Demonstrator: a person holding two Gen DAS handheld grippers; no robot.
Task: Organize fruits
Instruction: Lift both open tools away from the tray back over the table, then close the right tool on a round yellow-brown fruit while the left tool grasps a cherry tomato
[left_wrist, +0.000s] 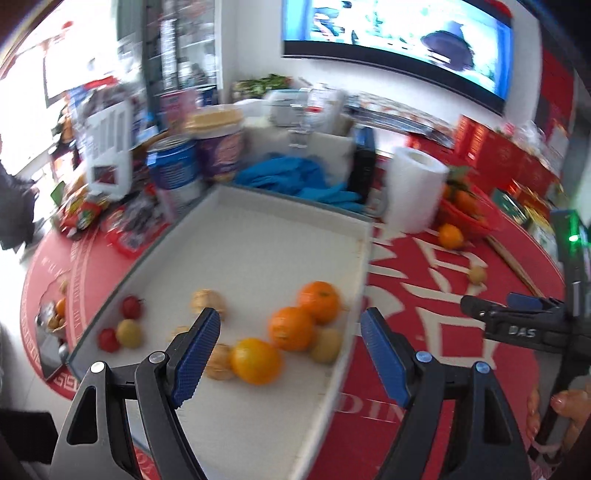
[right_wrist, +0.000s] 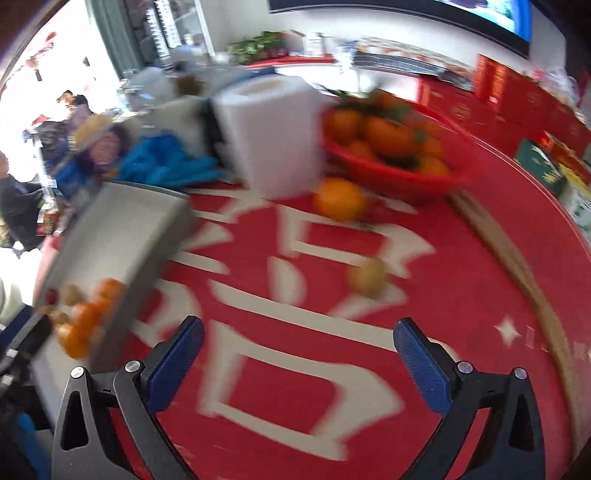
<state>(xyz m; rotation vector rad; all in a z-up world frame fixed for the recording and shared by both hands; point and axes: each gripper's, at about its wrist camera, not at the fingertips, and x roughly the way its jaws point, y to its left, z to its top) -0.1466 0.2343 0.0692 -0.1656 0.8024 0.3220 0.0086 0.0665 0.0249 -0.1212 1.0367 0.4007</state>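
Most of the sorting looks done: inside the white tray (left_wrist: 258, 236) lie three oranges (left_wrist: 291, 328) in a row near its right edge, with two small red fruits (left_wrist: 131, 306), a few yellow-green ones and some pale brown ones beside them. Outside the tray, to its right on the red tablecloth (right_wrist: 461, 295), a loose orange (right_wrist: 338, 199) and a small yellowish fruit (right_wrist: 367, 277) are left; blur makes its kind hard to tell. A red bowl (right_wrist: 399, 173) of oranges stands beyond them. The left gripper (left_wrist: 291, 343) hovers above the tray, jaws wide, empty. The right gripper (right_wrist: 299, 354), spread fully, holds nothing, facing the loose fruit.
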